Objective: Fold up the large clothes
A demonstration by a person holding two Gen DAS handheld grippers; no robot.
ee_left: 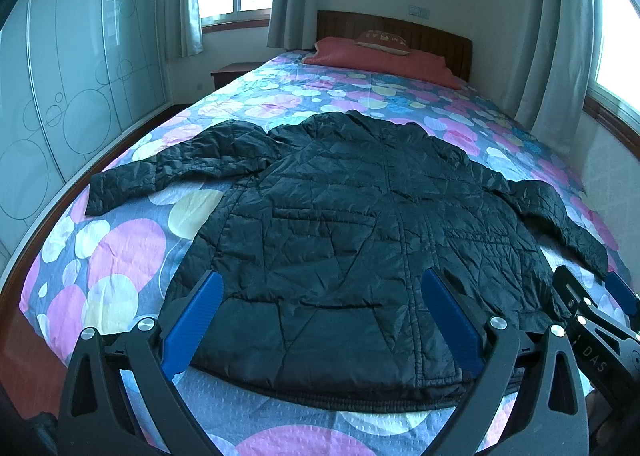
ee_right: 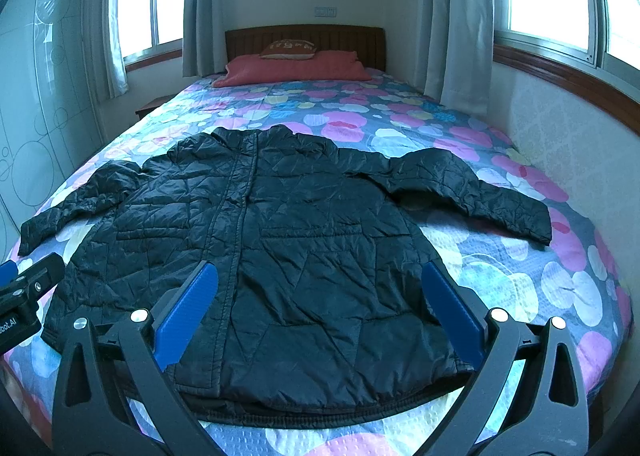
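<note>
A black quilted jacket (ee_left: pixel 340 216) (ee_right: pixel 280 224) lies spread flat, front up, on the bed, zip shut, both sleeves stretched out to the sides. Its hem lies near the foot of the bed. My left gripper (ee_left: pixel 322 284) hovers open over the hem's left half, blue pads wide apart, nothing between them. My right gripper (ee_right: pixel 320 276) hovers open over the hem's right half, equally empty. In the left wrist view the right gripper (ee_left: pixel 596 296) shows at the right edge; in the right wrist view the left gripper (ee_right: pixel 24 280) shows at the left edge.
The bed has a bedspread (ee_left: pixel 132 248) (ee_right: pixel 500 268) with pink, white and yellow circles. A red pillow (ee_right: pixel 296 68) and a small cushion (ee_right: pixel 288 48) lie by the wooden headboard. A wardrobe (ee_left: pixel 60 96) stands left, a wall with windows (ee_right: pixel 560 128) right.
</note>
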